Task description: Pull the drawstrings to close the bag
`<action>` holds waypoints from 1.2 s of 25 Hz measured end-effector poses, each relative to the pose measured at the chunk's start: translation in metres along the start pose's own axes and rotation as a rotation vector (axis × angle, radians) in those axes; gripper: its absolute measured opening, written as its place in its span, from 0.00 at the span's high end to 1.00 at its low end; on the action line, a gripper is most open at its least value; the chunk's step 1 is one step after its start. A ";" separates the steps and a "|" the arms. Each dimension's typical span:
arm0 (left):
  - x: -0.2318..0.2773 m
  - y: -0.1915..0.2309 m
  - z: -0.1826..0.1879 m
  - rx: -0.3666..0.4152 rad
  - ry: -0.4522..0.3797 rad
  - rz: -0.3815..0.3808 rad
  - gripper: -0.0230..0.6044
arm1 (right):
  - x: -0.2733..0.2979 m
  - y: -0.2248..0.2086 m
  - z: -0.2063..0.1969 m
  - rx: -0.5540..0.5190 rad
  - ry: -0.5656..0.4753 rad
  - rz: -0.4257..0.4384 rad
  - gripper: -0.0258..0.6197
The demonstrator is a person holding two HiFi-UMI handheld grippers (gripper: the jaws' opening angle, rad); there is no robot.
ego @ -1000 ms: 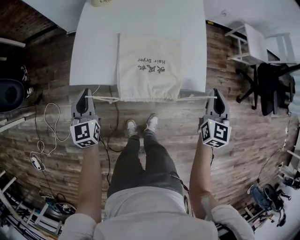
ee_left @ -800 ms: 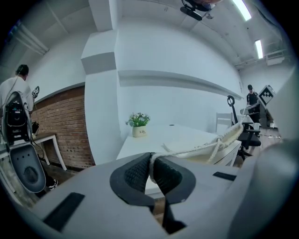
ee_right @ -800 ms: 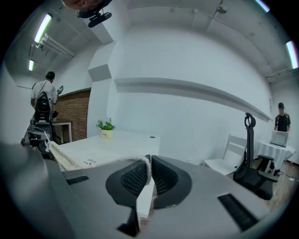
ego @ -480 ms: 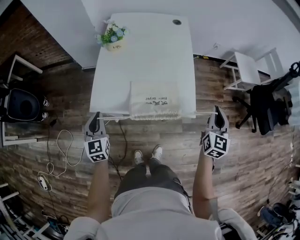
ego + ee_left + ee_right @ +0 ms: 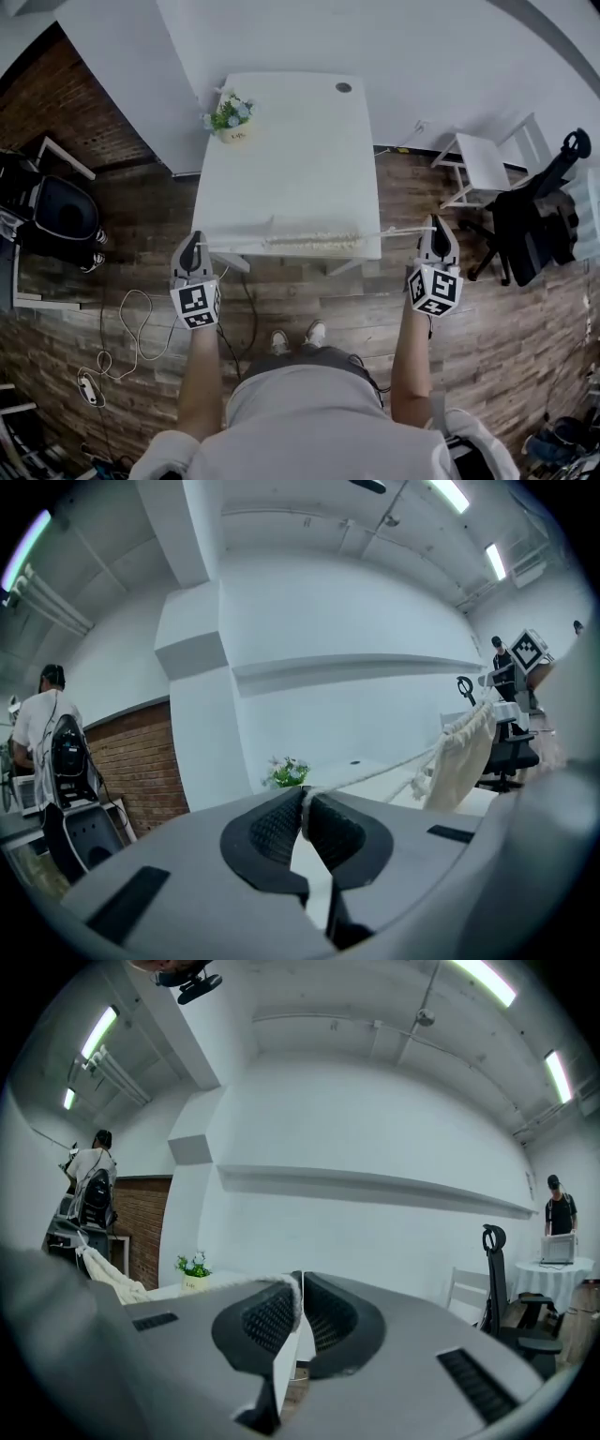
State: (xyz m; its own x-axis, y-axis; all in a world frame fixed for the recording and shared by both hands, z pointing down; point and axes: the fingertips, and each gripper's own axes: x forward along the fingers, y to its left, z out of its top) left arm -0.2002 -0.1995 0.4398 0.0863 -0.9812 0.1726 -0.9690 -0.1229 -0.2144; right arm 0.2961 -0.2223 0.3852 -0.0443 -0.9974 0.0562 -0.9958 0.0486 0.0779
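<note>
Head view: bag (image 5: 314,242), previously flat on the table (image 5: 291,159), now hangs at its near edge. Left gripper (image 5: 192,246) and right gripper (image 5: 433,225) each pinch a taut drawstring (image 5: 234,246). Flower pot (image 5: 230,117) occupies the far-left corner.

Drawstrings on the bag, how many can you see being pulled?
2. The left drawstring runs from the bag into the left gripper; the right drawstring runs into the right gripper. No others visible.
</note>
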 end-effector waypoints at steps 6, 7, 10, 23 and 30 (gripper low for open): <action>-0.007 0.007 0.035 0.009 -0.066 0.017 0.94 | -0.004 -0.008 0.031 -0.004 -0.058 0.001 0.90; -0.008 0.009 0.040 0.012 -0.074 0.022 0.94 | -0.003 -0.009 0.033 -0.004 -0.060 0.003 0.90; -0.011 0.016 0.052 0.017 -0.094 0.033 0.94 | -0.004 -0.008 0.037 -0.010 -0.057 0.008 0.90; -0.037 0.047 0.062 0.055 -0.102 0.114 0.94 | -0.016 0.007 0.052 -0.067 -0.071 0.036 0.90; -0.050 0.069 0.063 0.038 -0.105 0.164 0.94 | -0.017 0.008 0.057 -0.103 -0.075 0.042 0.90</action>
State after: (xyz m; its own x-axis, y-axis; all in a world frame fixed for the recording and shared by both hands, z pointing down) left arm -0.2570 -0.1685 0.3555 -0.0464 -0.9984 0.0313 -0.9627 0.0363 -0.2681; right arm 0.2846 -0.2079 0.3279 -0.0954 -0.9954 -0.0131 -0.9795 0.0915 0.1795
